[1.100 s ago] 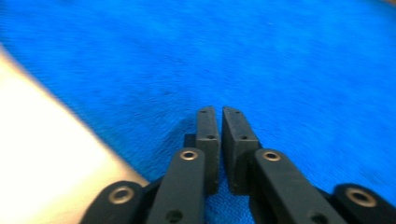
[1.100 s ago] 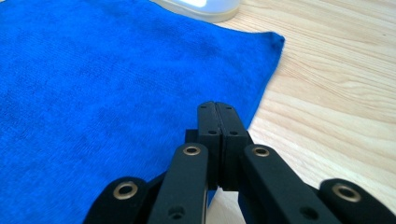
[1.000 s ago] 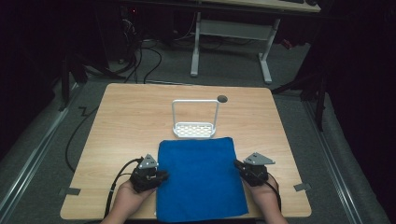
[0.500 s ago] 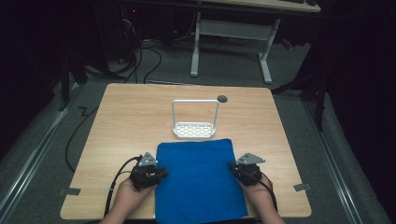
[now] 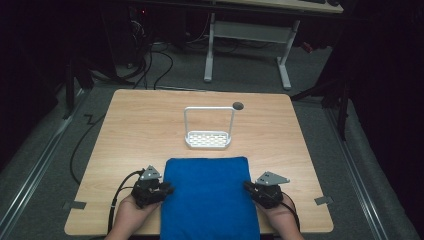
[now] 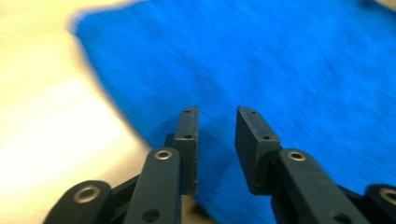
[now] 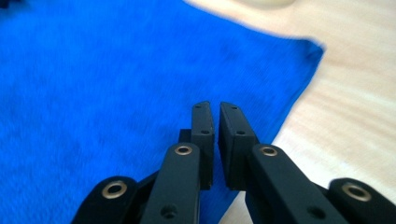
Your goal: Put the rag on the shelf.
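A blue towel (image 5: 207,197) lies flat on the near half of the wooden table (image 5: 150,125). In the high view, my left gripper (image 5: 167,190) rests at the towel's left edge and my right gripper (image 5: 248,187) at its right edge. In the left gripper view, the left gripper (image 6: 217,112) stands open with a small gap, its jaws over the towel (image 6: 280,70) just inside the edge. In the right gripper view, the right gripper (image 7: 215,105) has its jaws almost together above the towel (image 7: 93,84) near its right border. I see no cloth between them.
A white wire rack (image 5: 209,140) with a perforated base and a tall handle stands just beyond the towel's far edge. A small dark hole (image 5: 238,106) marks the table behind it. Desk legs and cables are on the floor past the table.
My right gripper has moved left, inward, until it meets the towel's right edge. The left gripper has barely shifted.
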`<state>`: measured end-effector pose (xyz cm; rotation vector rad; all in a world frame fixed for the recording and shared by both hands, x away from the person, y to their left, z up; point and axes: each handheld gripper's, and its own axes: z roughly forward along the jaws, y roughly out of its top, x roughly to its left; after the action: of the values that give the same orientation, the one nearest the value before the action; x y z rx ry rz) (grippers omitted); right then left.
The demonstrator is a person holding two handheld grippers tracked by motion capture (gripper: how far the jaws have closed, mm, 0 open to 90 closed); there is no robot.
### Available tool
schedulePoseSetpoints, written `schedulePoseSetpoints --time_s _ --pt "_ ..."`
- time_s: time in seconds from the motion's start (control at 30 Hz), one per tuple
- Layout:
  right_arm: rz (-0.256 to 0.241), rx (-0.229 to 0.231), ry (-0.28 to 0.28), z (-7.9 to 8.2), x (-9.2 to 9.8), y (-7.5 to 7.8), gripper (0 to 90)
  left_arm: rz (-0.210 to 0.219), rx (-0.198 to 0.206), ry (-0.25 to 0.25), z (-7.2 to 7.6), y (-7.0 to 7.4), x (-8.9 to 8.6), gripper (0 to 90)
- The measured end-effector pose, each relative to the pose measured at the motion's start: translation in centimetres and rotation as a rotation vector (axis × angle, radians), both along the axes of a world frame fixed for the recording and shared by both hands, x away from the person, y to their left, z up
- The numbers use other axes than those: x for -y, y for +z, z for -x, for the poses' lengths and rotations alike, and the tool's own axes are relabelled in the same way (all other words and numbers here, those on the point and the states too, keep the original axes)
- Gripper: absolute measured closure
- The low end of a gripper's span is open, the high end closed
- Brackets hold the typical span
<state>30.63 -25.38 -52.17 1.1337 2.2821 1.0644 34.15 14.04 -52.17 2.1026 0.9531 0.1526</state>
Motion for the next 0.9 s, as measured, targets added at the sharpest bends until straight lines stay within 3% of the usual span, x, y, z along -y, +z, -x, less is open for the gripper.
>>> schedulePoseSetpoints --time_s 0.03,0.07,0.1,0.23,0.3,0.37,0.43,0.53,0.6,0.7,0.77,0.8,0.9 --pt "-0.010 0.015 -0.012 -0.1 0.2 0.2 83.9 0.026 0.044 0.073 -0.6 0.2 -0.6 67.1" --pt "-0.009 0.018 -0.013 -0.1 0.2 0.2 83.4 0.026 0.044 0.073 -0.6 0.2 -0.6 65.7" --pt "-0.005 0.018 -0.012 -0.2 0.3 0.2 83.0 0.041 0.065 0.143 -1.8 0.1 -1.3 64.7" --pt "0.000 0.013 -0.014 -0.3 0.6 0.1 82.3 0.050 0.062 0.197 -3.4 -0.1 -1.5 62.3" --pt "-0.008 0.015 -0.017 -0.4 0.8 0.2 81.4 0.019 0.061 0.197 -4.6 -0.4 -0.8 57.6" --pt "-0.010 0.013 -0.021 -0.4 1.0 0.1 81.1 0.022 0.055 0.207 -5.4 -0.5 -0.3 56.1" --pt "-0.012 0.013 -0.024 -0.5 1.2 0.1 80.6 0.024 0.057 0.218 -6.1 -0.6 0.2 56.4" --pt "-0.019 0.018 -0.035 -0.6 1.4 0.1 79.3 -0.009 0.058 0.223 -6.9 -0.9 1.0 61.0" --pt "-0.024 0.013 -0.043 -0.7 1.5 0.1 78.8 0.000 0.044 0.226 -7.1 -1.1 1.1 62.4" --pt "-0.029 0.018 -0.055 -0.8 1.5 0.1 75.3 0.008 0.058 0.236 -7.0 -1.2 1.2 66.8" --pt "-0.028 0.030 -0.089 -1.1 1.3 0.1 64.8 0.016 0.053 0.235 -7.0 -1.3 1.1 69.9" --pt "-0.028 0.030 -0.089 -1.1 1.3 0.1 64.8 0.019 0.051 0.235 -7.0 -1.3 1.1 69.9" --pt "-0.014 0.044 -0.120 -1.7 0.7 0.0 58.8 -0.010 0.073 0.218 -6.8 -1.3 1.4 75.8"
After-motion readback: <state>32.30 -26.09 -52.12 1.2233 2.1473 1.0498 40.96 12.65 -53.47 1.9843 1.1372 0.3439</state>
